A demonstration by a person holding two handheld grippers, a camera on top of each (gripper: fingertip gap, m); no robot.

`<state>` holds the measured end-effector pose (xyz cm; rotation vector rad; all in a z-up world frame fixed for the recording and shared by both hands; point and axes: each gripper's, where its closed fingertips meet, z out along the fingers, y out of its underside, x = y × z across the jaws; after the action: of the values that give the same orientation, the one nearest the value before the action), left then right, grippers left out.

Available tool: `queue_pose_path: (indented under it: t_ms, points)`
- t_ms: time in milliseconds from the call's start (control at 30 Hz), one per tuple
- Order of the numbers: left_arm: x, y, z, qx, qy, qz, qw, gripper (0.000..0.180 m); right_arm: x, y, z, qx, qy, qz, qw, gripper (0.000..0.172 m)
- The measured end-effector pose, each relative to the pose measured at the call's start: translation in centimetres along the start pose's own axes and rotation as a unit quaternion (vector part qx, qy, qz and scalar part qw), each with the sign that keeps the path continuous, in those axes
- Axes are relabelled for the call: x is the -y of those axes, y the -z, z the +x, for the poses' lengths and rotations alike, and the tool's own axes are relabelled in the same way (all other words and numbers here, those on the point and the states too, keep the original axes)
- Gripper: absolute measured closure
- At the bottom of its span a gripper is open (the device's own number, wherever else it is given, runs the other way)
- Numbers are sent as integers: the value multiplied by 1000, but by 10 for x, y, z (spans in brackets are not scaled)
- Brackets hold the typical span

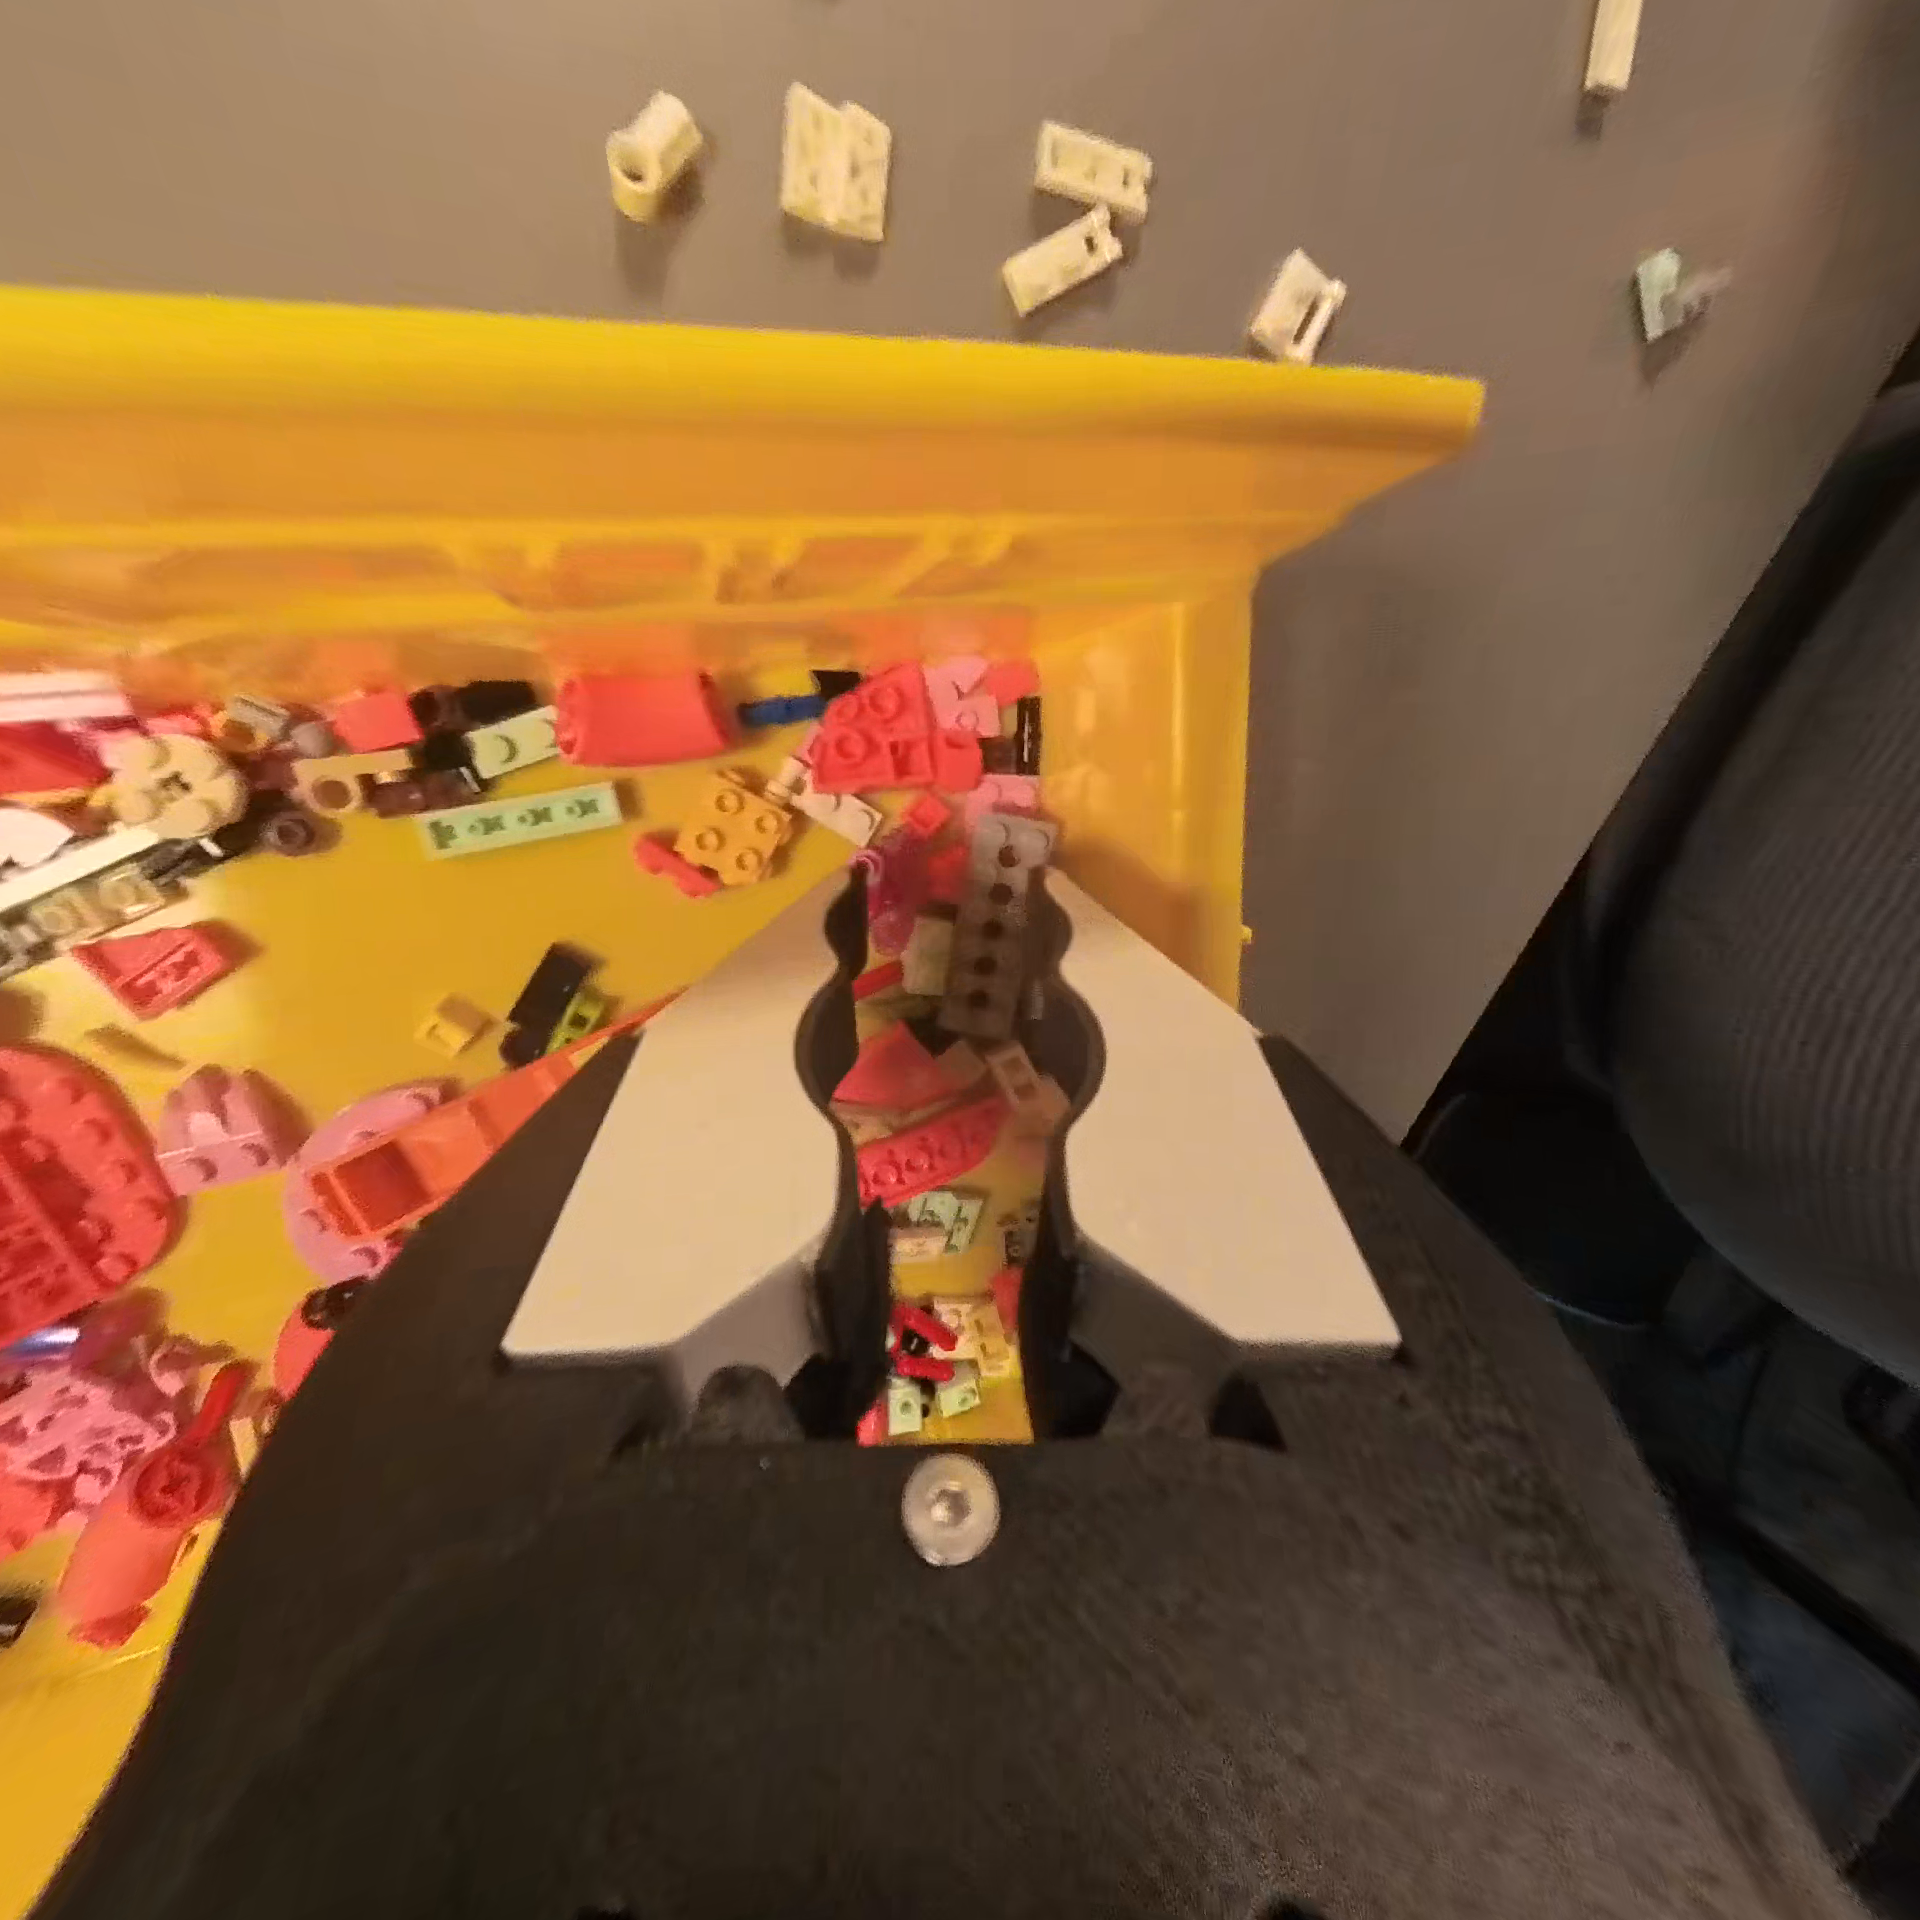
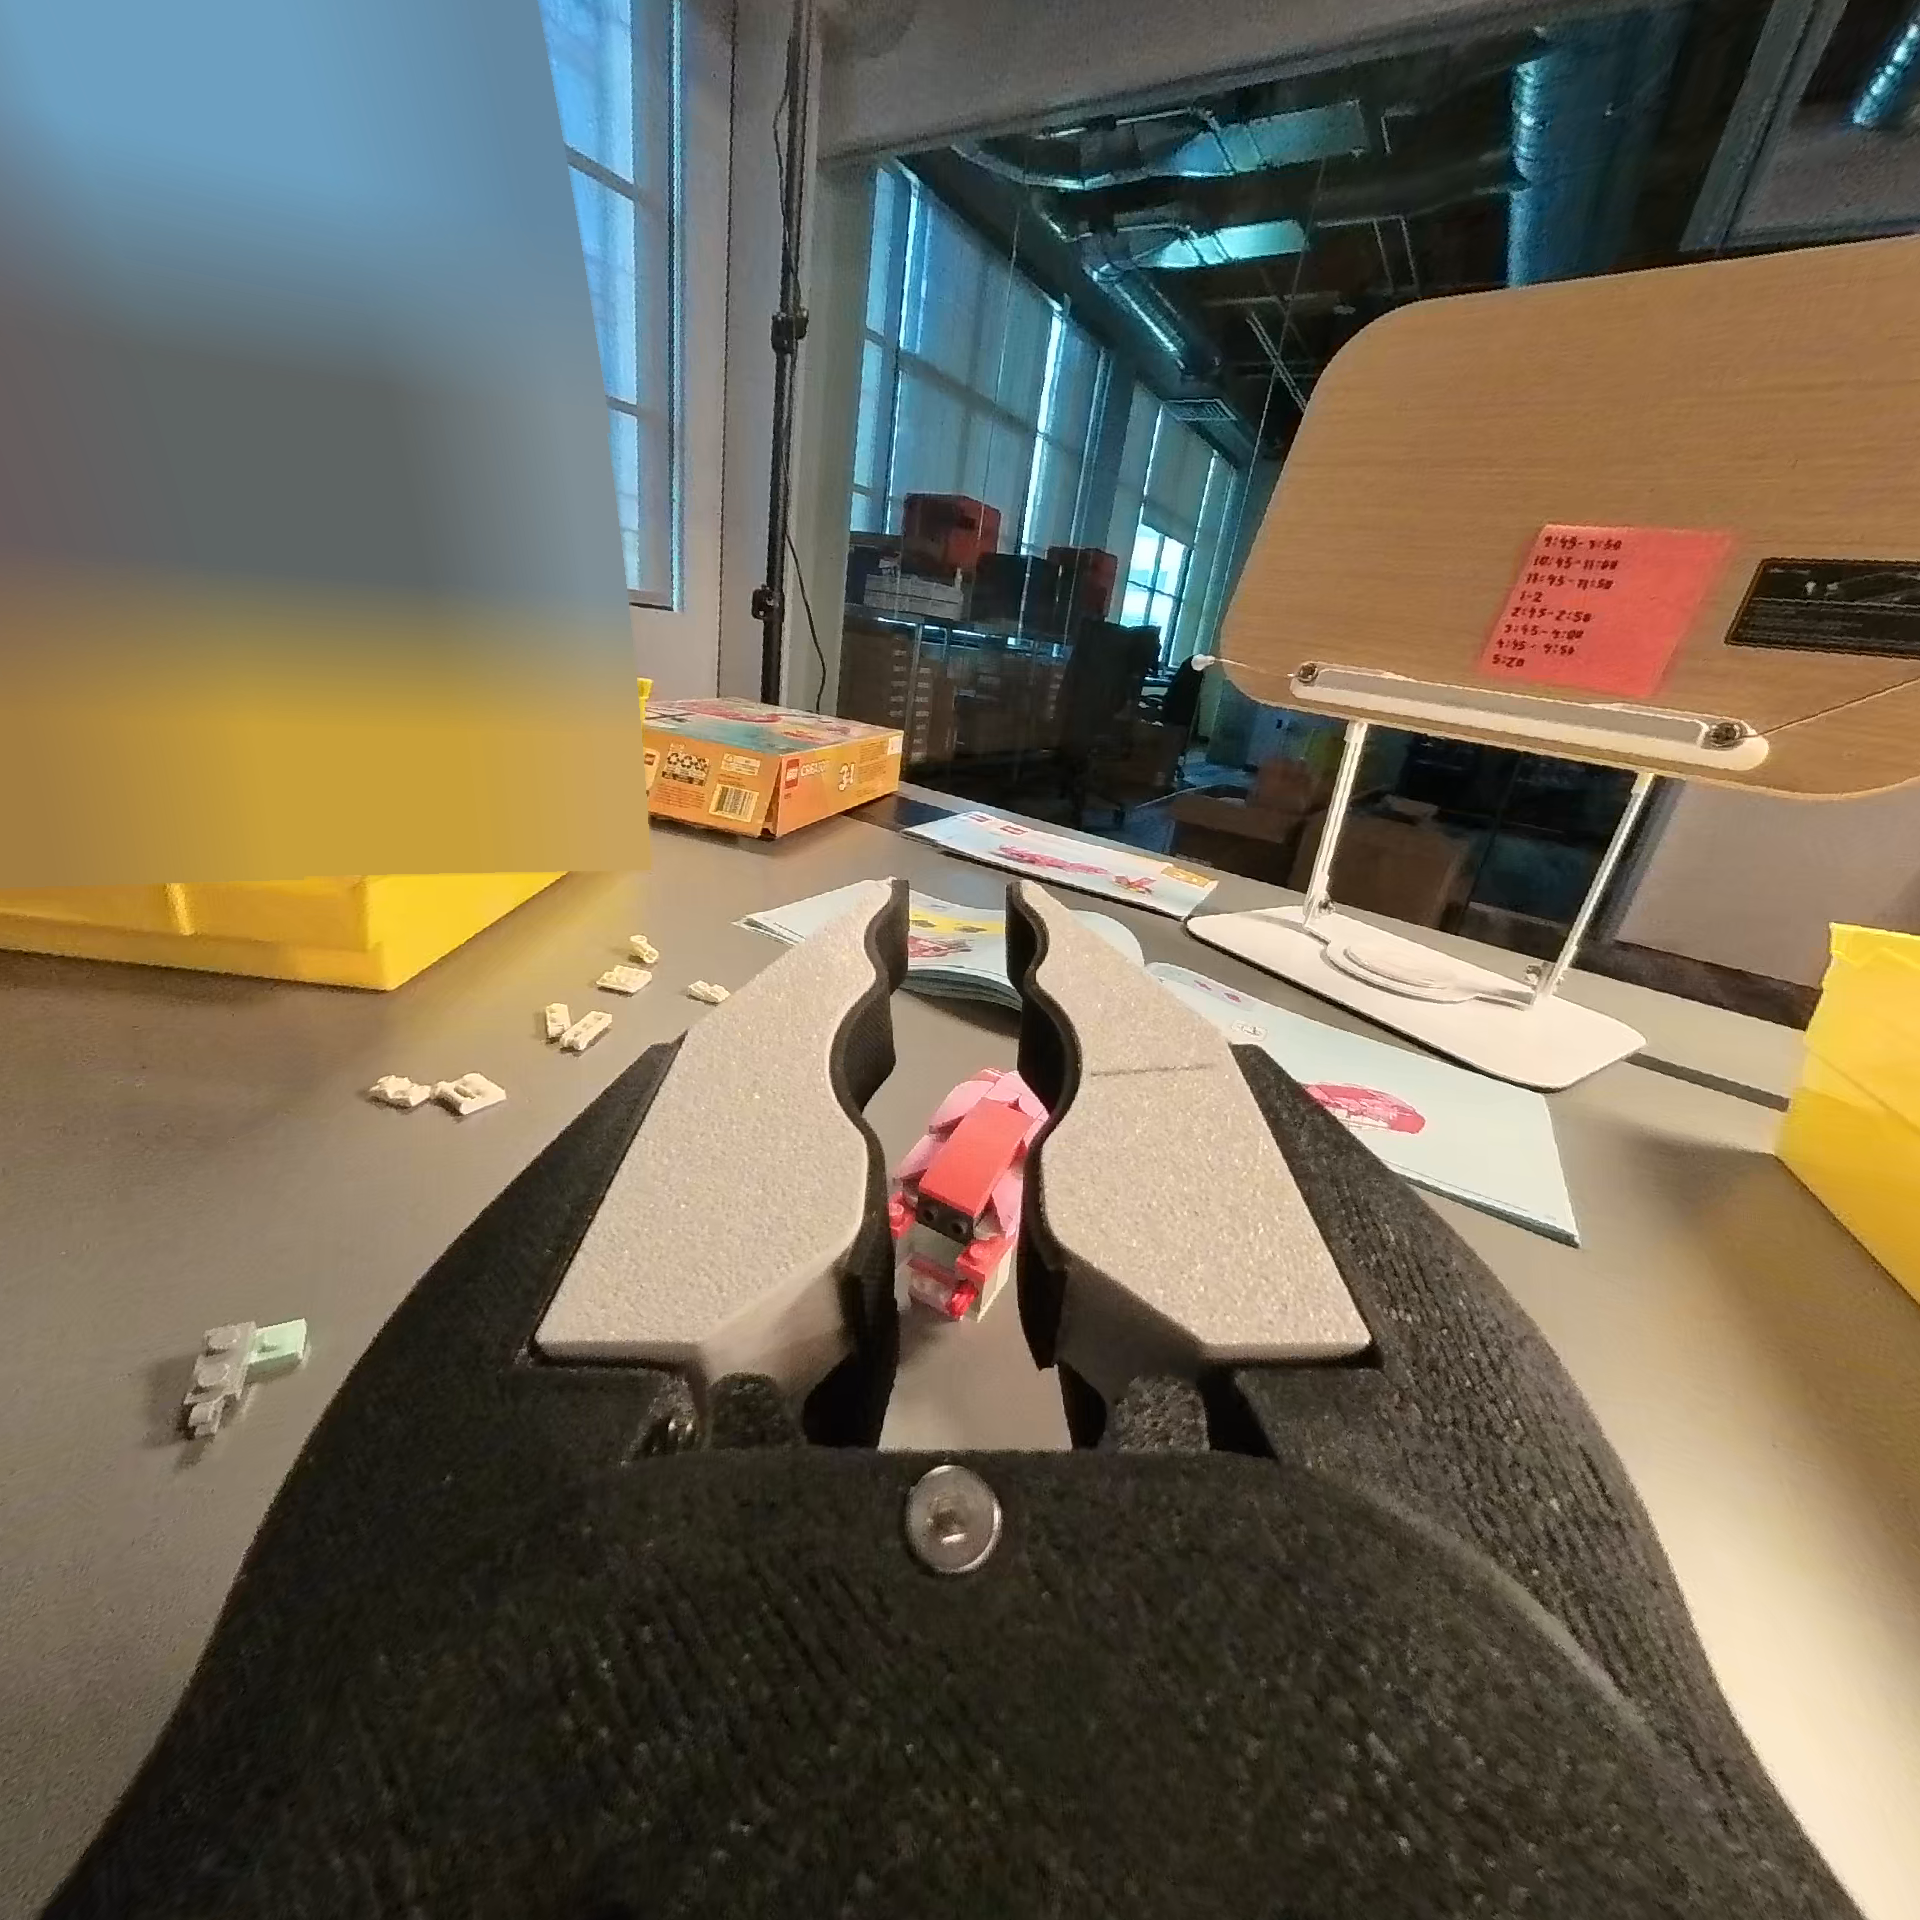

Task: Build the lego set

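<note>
Left jaws: your left gripper (image 1: 951,914) hangs over the near right corner of the yellow bin (image 1: 727,447), its fingers parted by a narrow gap.
Left contents: a dark grey holed brick (image 1: 992,935) stands between the pads, close to the right one. The view is blurred, so you cannot tell whether either pad presses on it or whether it only lies in the pile below.
Left surroundings: loose bricks cover the bin floor, among them a coral curved piece (image 1: 644,717), an orange studded plate (image 1: 732,826) and a mint strip (image 1: 525,818). Cream pieces (image 1: 836,156) lie on the grey table (image 1: 312,156) beyond the bin's rim.
Right jaws: your right gripper (image 2: 956,904) has its tips a small way apart, with nothing between them there.
Right contents: deeper in, a small pink and red brick model (image 2: 961,1195) sits between the fingers (image 2: 1164,1143). Its pink part meets the right pad, and its red base reaches the left one. The model appears gripped.
Right surroundings: white pieces (image 2: 457,1091) and a grey-and-mint piece (image 2: 244,1361) lie to the left. An open instruction booklet (image 2: 956,956) lies just ahead, an orange set box (image 2: 769,769) farther back, and a tilted wooden stand (image 2: 1558,499) to the right.
</note>
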<state>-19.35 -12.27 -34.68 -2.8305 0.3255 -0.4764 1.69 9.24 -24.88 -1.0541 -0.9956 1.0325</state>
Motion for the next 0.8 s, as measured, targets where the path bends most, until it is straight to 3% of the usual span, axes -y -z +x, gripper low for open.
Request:
queue_pose_path:
  t_ms: [167,300,367,567,700,800]
  points:
    - [-6,-11,0,-12,1,-19,1000,137,0,0,-2,4,-3,1,1000,155]
    - [-8,-11,-4,-1,-6,-28,1000,145,1,-1,-2,5,-5,2,1000,155]
    - [-9,-7,-21,47,-5,-25,999,161,1,-1,-3,5,-6,1,1000,155]
    - [-17,18,-74,157,46,10,986,163,1,-1,-4,4,-8,0,1000,155]
    - [-21,32,-91,175,100,43,979,163,1,-2,-5,6,-8,-2,1000,155]
    - [-21,42,-86,169,100,50,979,137,1,-2,-5,4,-10,-1,1000,155]
